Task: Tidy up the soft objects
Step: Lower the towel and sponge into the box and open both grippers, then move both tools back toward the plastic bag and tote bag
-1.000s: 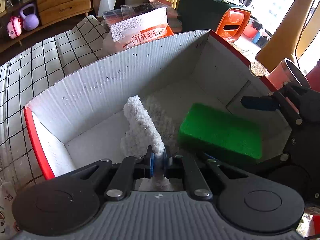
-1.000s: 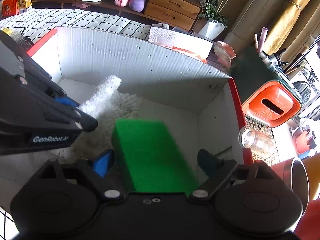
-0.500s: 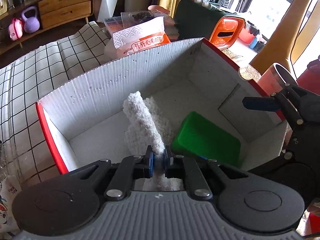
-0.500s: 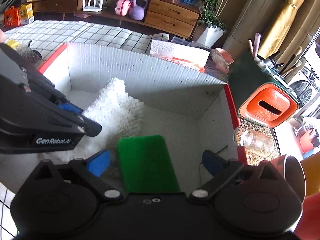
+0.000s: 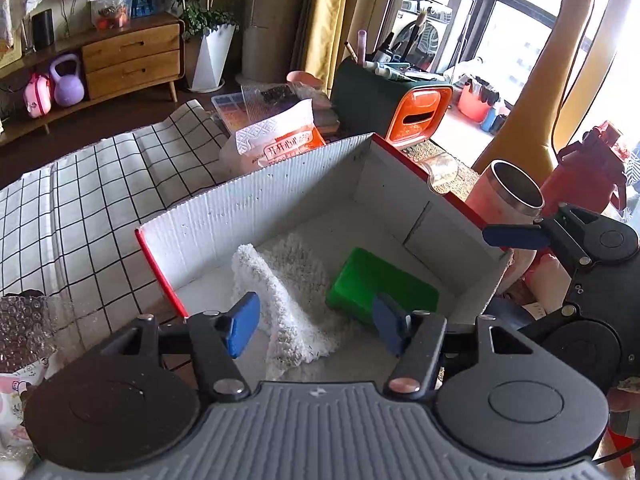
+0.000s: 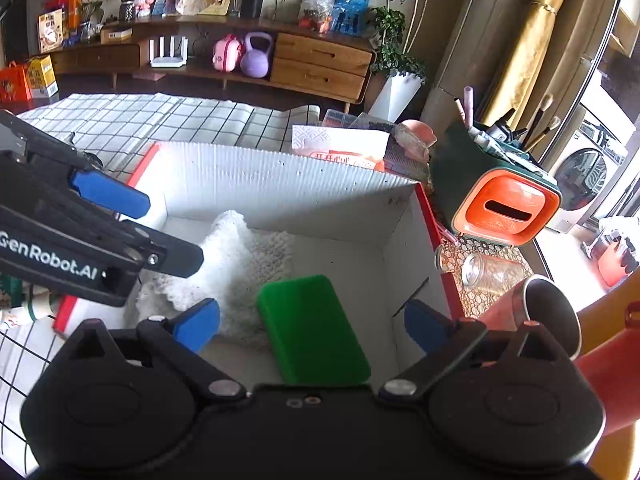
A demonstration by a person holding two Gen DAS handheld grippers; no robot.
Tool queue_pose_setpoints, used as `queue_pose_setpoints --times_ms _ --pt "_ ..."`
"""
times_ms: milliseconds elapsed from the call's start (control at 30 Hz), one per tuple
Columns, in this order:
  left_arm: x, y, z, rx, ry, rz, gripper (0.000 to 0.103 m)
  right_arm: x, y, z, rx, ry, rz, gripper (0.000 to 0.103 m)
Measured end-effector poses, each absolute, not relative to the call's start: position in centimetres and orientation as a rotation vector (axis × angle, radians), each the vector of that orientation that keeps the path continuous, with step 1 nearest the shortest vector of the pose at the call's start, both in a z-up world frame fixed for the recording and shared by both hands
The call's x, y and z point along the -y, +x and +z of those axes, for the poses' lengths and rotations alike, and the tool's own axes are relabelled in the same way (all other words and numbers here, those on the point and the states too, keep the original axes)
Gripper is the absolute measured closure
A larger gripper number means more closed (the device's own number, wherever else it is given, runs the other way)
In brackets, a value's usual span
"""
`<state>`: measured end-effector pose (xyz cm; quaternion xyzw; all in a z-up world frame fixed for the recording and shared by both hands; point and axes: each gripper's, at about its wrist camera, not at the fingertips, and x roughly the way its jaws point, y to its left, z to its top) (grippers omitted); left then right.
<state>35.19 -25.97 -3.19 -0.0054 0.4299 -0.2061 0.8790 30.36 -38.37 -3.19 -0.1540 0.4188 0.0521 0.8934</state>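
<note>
A white fluffy cloth (image 5: 284, 292) lies crumpled inside the white cardboard box (image 5: 248, 212) with red outer walls. A green sponge (image 5: 380, 284) lies flat on the box floor to the cloth's right. My left gripper (image 5: 316, 324) is open and empty, above the box's near edge, over the cloth. My right gripper (image 6: 312, 324) is open and empty, above the sponge (image 6: 312, 328); the cloth (image 6: 240, 264) and box (image 6: 280, 184) show there too. The left gripper's fingers (image 6: 108, 196) appear at the left of the right wrist view.
A checked cloth (image 5: 100, 184) covers the table left of the box. A tissue pack (image 5: 276, 140), an orange bin (image 5: 416, 112), a glass jar (image 6: 484, 272) and a metal cup (image 5: 512, 192) crowd the box's far and right sides. Bubble wrap (image 5: 24, 328) lies at the left.
My left gripper opened and let go of the white cloth, which now lies in the box. Both grippers rose and drew back; the green sponge stays on the box floor.
</note>
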Motion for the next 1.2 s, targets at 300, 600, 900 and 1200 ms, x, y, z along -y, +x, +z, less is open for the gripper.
queue_pose_setpoints --times_ms 300,600,900,1200 --pt "24.0 31.5 -0.6 -0.84 0.01 -0.435 0.041 37.6 27.1 -0.7 -0.818 -0.2 0.109 0.002" --pt "19.6 26.5 1.6 -0.796 0.004 -0.434 0.031 34.4 23.9 1.4 -0.766 -0.119 0.16 0.002" --pt "12.6 21.9 3.7 -0.733 -0.049 -0.379 0.021 29.9 21.7 2.2 -0.746 -0.089 0.249 0.002" --pt "6.1 17.9 4.2 -0.656 -0.078 -0.288 0.015 25.4 20.5 2.0 -0.727 -0.062 0.35 0.002"
